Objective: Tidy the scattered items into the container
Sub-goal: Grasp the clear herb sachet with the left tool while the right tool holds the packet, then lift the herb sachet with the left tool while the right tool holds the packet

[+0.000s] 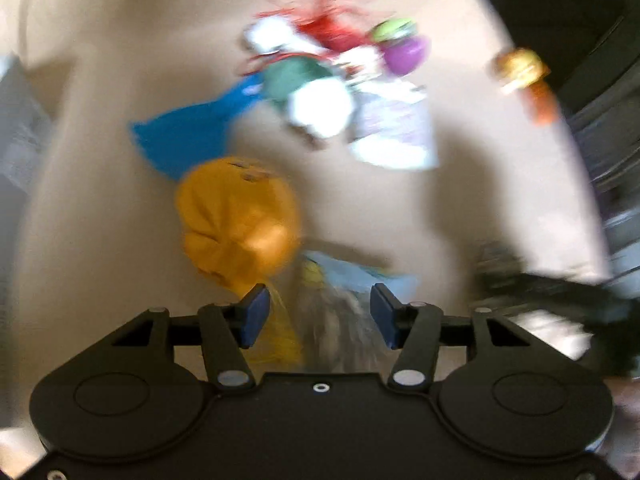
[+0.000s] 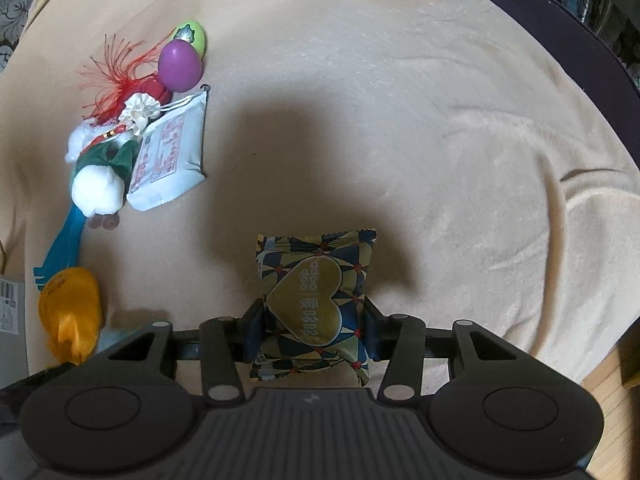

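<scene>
A patterned snack packet (image 2: 314,308) is clamped in the right gripper (image 2: 314,334) jaws above the blanket (image 2: 440,140); carrying to the container, not seen, is judged next. Left gripper (image 1: 320,316) jaws are seen partly apart, w/ blurred wrappers between, grip unclear. Open room lies right; toys (image 2: 108,152) are clustered left.

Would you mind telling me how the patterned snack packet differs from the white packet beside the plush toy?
The patterned snack packet is dark blue and gold with a gold heart; the white packet is pale with red print. The patterned one is clamped in the right gripper; the white one lies flat on the beige blanket, partly under the plush toy. Both are sealed, crimped-edge pouches.
</scene>
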{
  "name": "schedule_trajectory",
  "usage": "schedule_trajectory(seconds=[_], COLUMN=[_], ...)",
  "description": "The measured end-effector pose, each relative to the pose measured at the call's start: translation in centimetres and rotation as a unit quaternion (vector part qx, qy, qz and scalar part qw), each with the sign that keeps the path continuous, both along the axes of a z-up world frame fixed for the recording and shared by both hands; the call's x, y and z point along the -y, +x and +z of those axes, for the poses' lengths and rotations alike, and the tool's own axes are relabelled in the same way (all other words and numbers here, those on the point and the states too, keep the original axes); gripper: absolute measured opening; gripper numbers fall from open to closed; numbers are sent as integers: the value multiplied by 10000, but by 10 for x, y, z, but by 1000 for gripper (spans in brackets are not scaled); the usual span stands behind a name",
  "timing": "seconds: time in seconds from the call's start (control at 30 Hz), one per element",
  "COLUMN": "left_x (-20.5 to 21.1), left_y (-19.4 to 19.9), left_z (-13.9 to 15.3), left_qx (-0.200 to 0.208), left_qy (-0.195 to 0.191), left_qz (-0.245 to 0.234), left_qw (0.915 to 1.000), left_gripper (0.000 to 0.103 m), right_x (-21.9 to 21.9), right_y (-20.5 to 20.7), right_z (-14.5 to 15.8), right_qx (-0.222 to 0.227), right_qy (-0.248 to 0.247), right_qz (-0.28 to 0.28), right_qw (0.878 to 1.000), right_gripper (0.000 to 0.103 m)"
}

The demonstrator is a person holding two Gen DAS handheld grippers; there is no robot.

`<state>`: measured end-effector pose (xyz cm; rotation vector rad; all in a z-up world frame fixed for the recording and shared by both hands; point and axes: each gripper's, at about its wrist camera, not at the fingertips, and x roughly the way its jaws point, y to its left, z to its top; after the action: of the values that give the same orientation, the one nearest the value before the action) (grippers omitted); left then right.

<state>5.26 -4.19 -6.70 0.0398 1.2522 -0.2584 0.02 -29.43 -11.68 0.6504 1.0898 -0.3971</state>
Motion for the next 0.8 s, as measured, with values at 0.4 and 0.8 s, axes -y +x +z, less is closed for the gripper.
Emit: schedule_trajectory(seconds=[0.4,0.8], left_x=[30,65], left_y=[-63,-65], left_z=[37,-31], left_qx=[1490,622], left_qy=[427,1626], left_qz=[-1127,-1719], left_qw=[9815,9696], left_gripper=[98,79], right_x=[2,4], right_y=[-2,-8], right_z=[0,0], right_qx=[80,210], right_qy=[-35,45], right_qz=[210,212], right_qw=[9997,9995], right_gripper=[49,49])
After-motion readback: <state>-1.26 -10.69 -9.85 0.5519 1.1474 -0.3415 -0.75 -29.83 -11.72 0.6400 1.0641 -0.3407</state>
